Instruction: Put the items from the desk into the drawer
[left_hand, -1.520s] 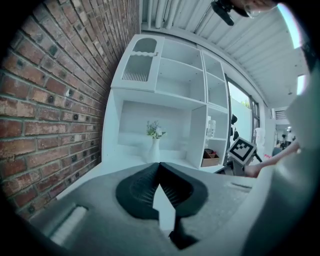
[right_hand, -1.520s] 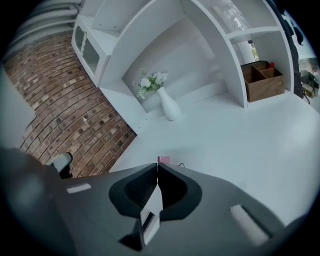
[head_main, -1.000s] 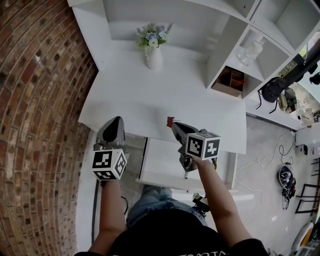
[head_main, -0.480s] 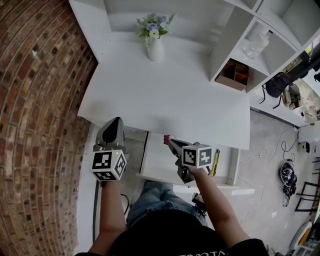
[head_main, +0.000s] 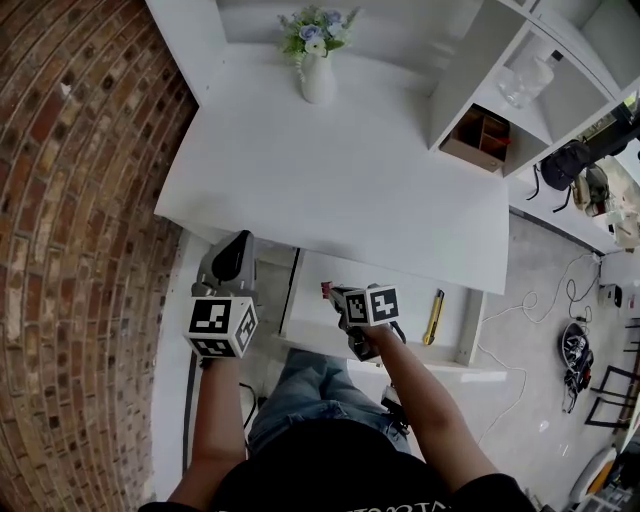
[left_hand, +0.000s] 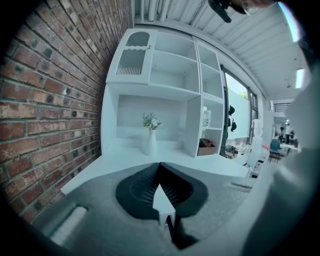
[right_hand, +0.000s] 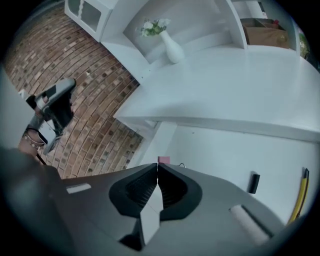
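white drawer (head_main: 400, 290) open: slim yellow tool (head_main: 434, 317) + small black piece (right_hand: 254, 183) inside | small pink-red item (right_hand: 163, 160): over drawer's left part, pinched at tip of R gripper (right_hand: 157, 167) | L gripper (left_hand: 160, 167): jaws together, empty

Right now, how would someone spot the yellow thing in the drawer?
Under the front edge of the white desk is the open drawer. Along its right side lies a slim yellow tool, the only yellow item, longer than the small black piece beside it.

Small pink item (right_hand: 163, 160) hangs over the open white drawer (head_main: 410, 300).
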